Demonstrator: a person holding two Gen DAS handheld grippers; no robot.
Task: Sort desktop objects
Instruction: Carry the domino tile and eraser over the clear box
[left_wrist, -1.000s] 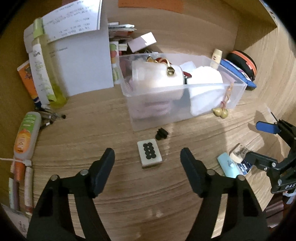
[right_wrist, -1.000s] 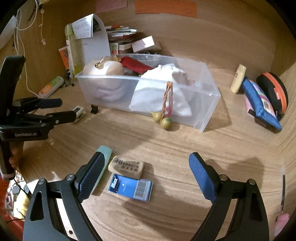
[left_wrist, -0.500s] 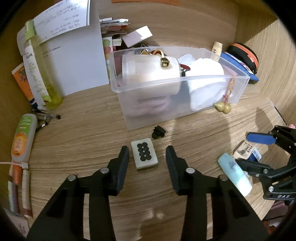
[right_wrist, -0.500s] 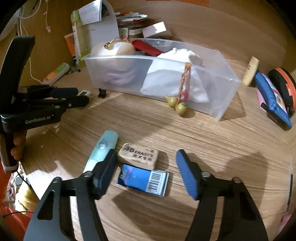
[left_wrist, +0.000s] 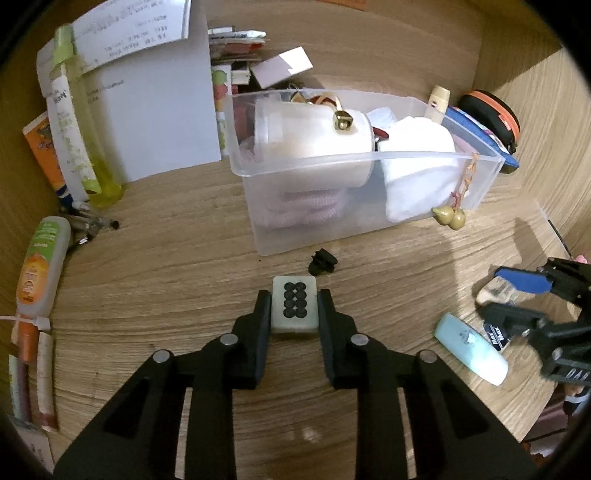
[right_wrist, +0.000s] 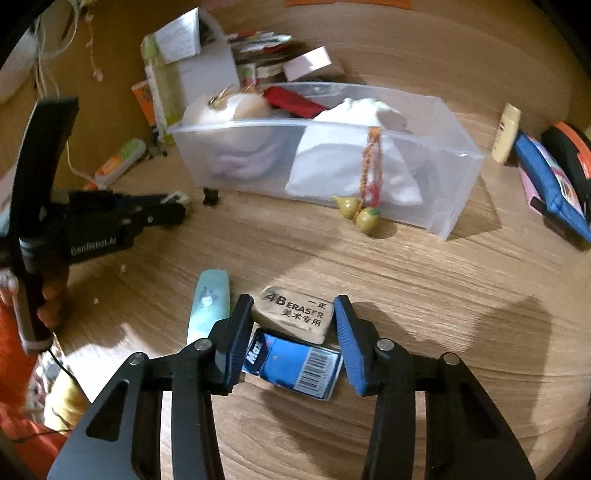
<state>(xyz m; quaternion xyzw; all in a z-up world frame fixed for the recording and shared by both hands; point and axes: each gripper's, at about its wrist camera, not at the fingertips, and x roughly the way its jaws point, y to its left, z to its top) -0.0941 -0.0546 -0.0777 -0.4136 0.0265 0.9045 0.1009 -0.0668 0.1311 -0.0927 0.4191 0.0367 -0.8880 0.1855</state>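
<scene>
A pale mahjong tile (left_wrist: 294, 308) with black dots lies flat on the wooden desk. My left gripper (left_wrist: 294, 295) has its jaws closing, with both pads against the tile's sides. In the right wrist view a worn 4B eraser (right_wrist: 293, 314) lies partly on a blue eraser sleeve (right_wrist: 295, 363). My right gripper (right_wrist: 293, 300) is closing too, and its black and blue pads touch the eraser's two ends. A teal tube (right_wrist: 208, 302) lies just left of the right gripper. Behind both stands the clear storage bin (left_wrist: 369, 160), holding white bundles.
A small black clip (left_wrist: 323, 261) sits between tile and bin. Two gourd charms (right_wrist: 360, 214) hang over the bin's front. Bottles and papers (left_wrist: 74, 147) crowd the back left. A blue pouch (right_wrist: 546, 177) and an orange-rimmed case lie at the right. A hand (right_wrist: 51, 295) holds the left gripper.
Both grippers went from wide open to nearly closed. The left one moved in around the mahjong tile, the right one around the 4B eraser. Tile and eraser stay on the desk.
</scene>
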